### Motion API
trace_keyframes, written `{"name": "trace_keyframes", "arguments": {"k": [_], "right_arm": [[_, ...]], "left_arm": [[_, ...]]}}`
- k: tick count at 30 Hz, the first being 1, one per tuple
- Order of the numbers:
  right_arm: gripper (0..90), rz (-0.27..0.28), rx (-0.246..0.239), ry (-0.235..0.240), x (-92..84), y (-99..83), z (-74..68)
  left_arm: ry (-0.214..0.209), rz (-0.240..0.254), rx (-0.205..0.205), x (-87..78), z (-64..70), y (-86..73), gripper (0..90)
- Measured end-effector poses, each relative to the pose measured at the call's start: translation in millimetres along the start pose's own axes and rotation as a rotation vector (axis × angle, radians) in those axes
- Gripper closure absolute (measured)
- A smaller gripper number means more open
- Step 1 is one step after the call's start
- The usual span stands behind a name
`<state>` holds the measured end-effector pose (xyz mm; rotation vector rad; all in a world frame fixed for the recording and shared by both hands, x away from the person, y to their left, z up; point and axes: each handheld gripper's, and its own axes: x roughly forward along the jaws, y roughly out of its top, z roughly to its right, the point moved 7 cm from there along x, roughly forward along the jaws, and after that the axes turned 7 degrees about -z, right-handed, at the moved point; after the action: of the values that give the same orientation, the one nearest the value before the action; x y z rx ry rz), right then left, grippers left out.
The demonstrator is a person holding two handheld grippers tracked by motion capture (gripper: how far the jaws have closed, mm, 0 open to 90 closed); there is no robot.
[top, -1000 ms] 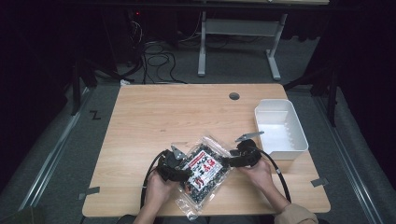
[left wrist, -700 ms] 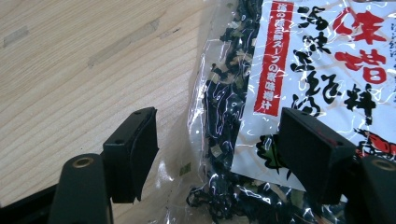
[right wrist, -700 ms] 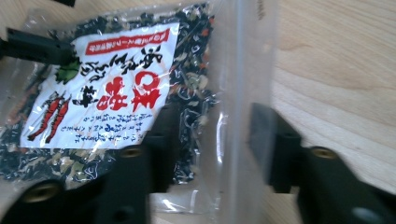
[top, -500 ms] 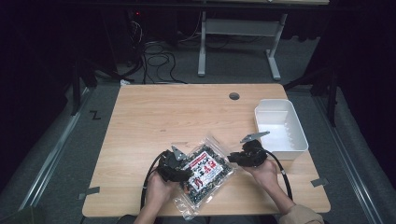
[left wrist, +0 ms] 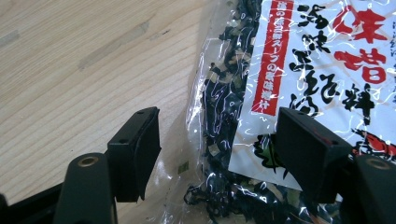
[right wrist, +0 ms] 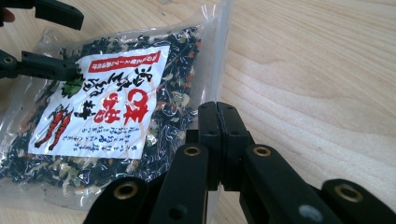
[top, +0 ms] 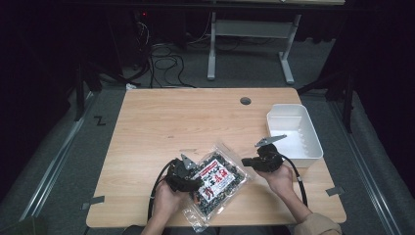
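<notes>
Light wooden bench (top: 195,127) up top, white rectangular plastic bin (top: 293,133) at its right edge. Near the front lies the clear crinkly bag of dark dried flakes with a white-and-red label (top: 218,182). Left tongs (left wrist: 217,154) spread wide astride the bag's edge; right tongs (right wrist: 218,135) clenched together, just beside its corner.

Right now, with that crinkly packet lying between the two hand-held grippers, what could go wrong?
The left hand-held gripper is open, straddling the packet's edge; closing might catch only loose film and slip, or crush the dried bits inside. The right hand-held gripper is shut, seemingly beside the packet's clear edge; whether it pinches film is unclear, so pulling away could drag or tear it. The packet also lies near the table's front edge.
</notes>
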<state>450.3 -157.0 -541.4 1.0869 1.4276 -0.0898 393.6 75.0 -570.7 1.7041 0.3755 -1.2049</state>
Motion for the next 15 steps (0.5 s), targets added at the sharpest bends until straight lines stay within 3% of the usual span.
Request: {"name": "trace_keyframes", "arguments": {"k": [6,15], "right_arm": [[90.0,0.025,-0.01,-0.019,-14.0,3.2,2.8],[90.0,0.068,-0.038,-0.068,-48.1,16.2,8.2]], "left_arm": [[-0.001,-0.001,0.026,-2.0,5.5,-0.3,31.2],[-0.031,0.026,-0.005,-5.5,4.1,0.6,31.5]]}}
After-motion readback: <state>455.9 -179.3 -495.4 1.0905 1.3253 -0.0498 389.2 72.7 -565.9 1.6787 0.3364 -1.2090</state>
